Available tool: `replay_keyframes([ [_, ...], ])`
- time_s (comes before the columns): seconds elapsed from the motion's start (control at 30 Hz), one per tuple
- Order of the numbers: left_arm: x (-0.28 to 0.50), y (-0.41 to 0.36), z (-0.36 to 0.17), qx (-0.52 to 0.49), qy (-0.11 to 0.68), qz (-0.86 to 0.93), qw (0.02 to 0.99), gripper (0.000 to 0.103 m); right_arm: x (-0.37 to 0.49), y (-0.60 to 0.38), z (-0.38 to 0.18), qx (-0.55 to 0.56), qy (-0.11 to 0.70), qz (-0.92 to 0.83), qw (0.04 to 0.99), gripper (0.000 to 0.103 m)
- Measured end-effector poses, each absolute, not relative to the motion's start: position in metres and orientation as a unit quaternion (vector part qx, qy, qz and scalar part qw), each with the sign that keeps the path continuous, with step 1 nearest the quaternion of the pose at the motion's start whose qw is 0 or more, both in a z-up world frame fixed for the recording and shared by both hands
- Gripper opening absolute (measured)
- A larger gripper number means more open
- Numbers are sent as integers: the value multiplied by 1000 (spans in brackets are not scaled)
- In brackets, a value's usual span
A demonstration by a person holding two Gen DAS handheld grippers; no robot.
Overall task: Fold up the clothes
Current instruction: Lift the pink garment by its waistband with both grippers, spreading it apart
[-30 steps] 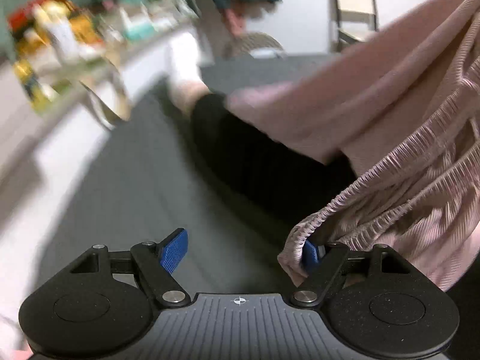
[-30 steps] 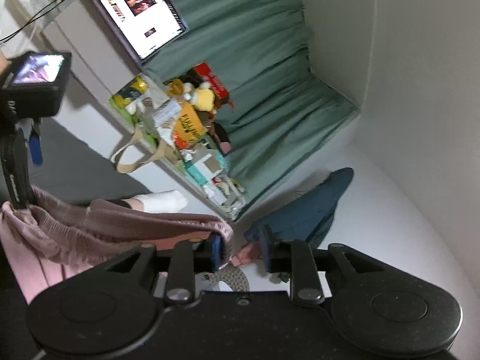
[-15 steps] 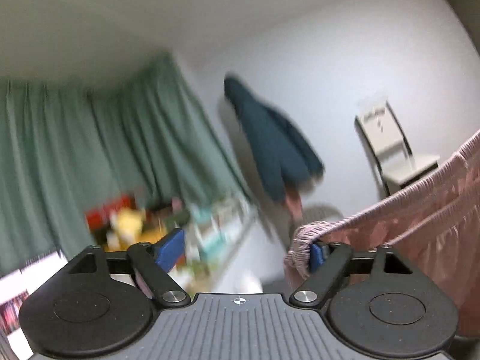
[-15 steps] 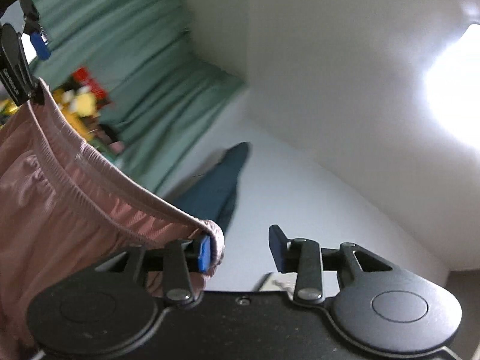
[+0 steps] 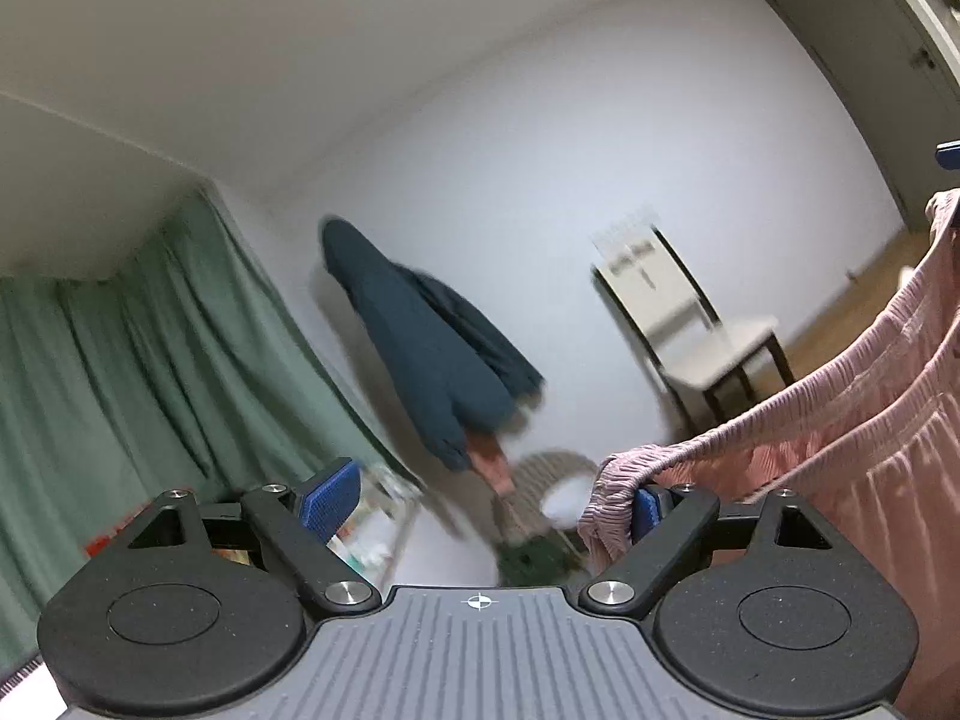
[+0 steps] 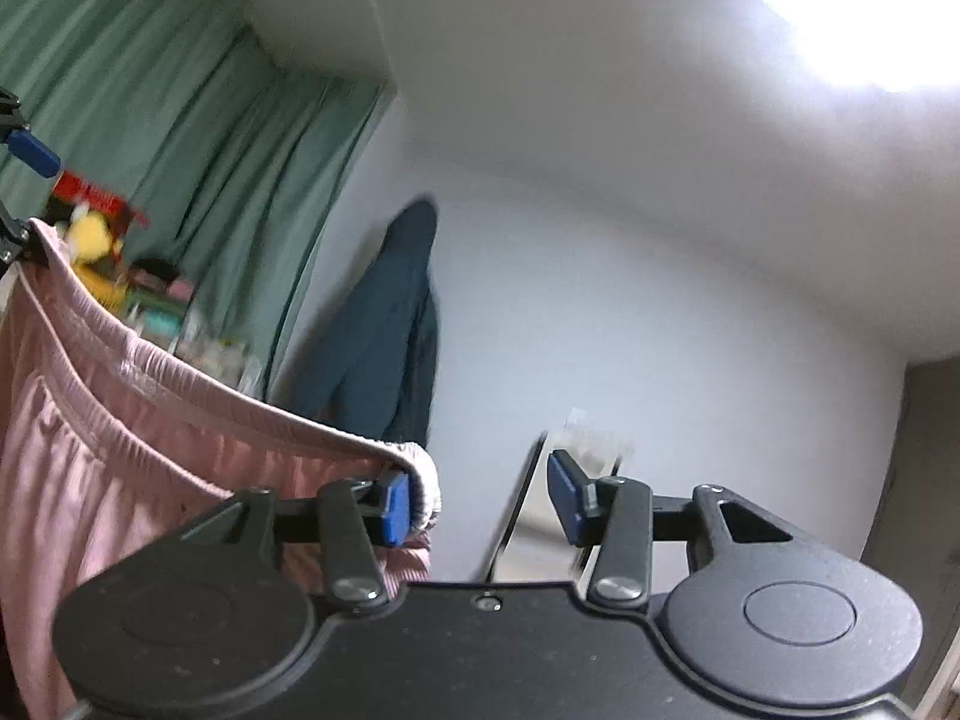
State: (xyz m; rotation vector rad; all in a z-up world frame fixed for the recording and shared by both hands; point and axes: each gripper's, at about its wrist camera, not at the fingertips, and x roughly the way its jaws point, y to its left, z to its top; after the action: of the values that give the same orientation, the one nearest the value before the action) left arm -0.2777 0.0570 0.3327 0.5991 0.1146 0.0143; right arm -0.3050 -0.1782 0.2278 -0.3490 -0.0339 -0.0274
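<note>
1. The left claw (image 5: pixel 486 495) has its jaws spread wide, the pink garment (image 5: pixel 840 450) hooked by its elastic waistband over the right-hand finger only.
2. The right claw (image 6: pixel 480 495) is likewise spread, waistband looped over its left finger.
3. The garment hangs stretched between them, up in the air, before a dark coat (image 5: pixel 432 354) on the wall.
</note>
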Motion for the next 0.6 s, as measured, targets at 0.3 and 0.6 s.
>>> replay_keyframes([
  [0.3,-322,31,195,270,180,-124,938,87,-356,-204,119,-231,147,18,962,44],
  [0.6,-372,10,109,251,265,-193,911,87,-388,-200,67,-212,291,39,932,44],
])
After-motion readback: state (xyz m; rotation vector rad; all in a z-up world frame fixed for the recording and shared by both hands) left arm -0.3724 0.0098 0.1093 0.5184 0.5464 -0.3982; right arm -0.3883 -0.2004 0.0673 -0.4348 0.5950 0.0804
